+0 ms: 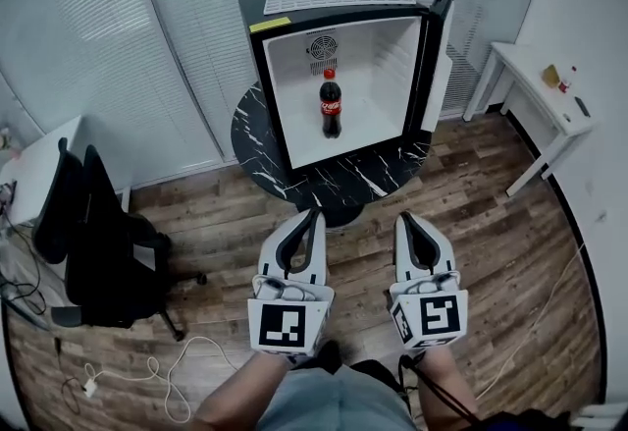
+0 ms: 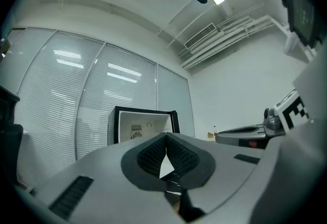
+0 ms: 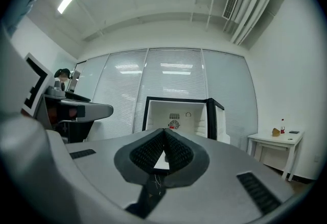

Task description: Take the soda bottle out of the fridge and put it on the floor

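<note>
Both my grippers hang low in the near part of the scene, over the brown wood-plank floor [image 1: 491,252]; the left gripper [image 1: 313,215] has its dark ribbed pads pressed together with nothing between them, and the right gripper [image 1: 405,219] is closed and empty in the same way. The dark cola bottle with red cap and red label [image 1: 331,105] stands upright at the middle of the white inside of the small black fridge [image 1: 282,95], whose door hangs open at the right; the fridge sits on a round black marbled table [image 1: 324,186], well apart from my tips and beyond them.

I judge the bottle full, so weighty for its size; its plastic wall is smooth and round, perhaps damp from the cold, so it may slip or twist in a light pinch; the wall should give a little, not crack. It is tall and narrow, so a nudge near the cap would tip it. I would spread one pair of jaws and close them around the body at the label or just below it, not at the thin neck.
</note>
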`<state>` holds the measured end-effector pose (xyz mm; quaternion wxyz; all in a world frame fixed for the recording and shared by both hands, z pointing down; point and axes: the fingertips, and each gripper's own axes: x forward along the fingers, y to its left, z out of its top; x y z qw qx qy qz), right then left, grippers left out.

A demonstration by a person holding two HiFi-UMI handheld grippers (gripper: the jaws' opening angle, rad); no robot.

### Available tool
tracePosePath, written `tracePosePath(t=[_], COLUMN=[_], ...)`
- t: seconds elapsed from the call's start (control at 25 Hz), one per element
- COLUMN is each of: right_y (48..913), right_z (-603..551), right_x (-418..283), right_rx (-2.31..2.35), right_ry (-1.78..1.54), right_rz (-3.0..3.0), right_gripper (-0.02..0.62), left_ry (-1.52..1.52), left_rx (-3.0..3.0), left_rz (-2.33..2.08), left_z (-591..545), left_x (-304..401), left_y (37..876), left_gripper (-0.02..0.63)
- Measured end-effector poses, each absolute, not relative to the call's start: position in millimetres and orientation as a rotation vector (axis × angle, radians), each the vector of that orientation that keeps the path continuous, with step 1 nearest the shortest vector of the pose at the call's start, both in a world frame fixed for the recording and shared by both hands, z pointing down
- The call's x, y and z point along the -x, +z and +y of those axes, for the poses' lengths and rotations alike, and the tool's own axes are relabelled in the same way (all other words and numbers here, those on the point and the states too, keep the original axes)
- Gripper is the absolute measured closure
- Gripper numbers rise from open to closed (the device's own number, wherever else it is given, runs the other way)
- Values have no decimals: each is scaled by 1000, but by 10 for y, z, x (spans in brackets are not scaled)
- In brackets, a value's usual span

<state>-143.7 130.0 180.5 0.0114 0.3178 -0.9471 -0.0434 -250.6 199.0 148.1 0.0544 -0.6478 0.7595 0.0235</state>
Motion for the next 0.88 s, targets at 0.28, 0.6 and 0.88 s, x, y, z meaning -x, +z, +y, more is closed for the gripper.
tracePosePath(t=[0.28,0.6,0.88], right_y=[1873,2097,2143], right_z=[892,52,-794], right_x=[1430,1742,2176], right_rx=[-1011,-882,-651], right_ry=[-125,-97,-70], right_rz=[-2929,-2960,-3028], right_gripper=[581,581,581], left_ry=[4,-34,-57], left_rx=[2001,1947,1819], left_rz=[2310,2387,2489], left_z=[1596,780,-55], left_x=[2554,2728,3001], left_y=[1709,1935,1968], left_gripper=[589,590,589])
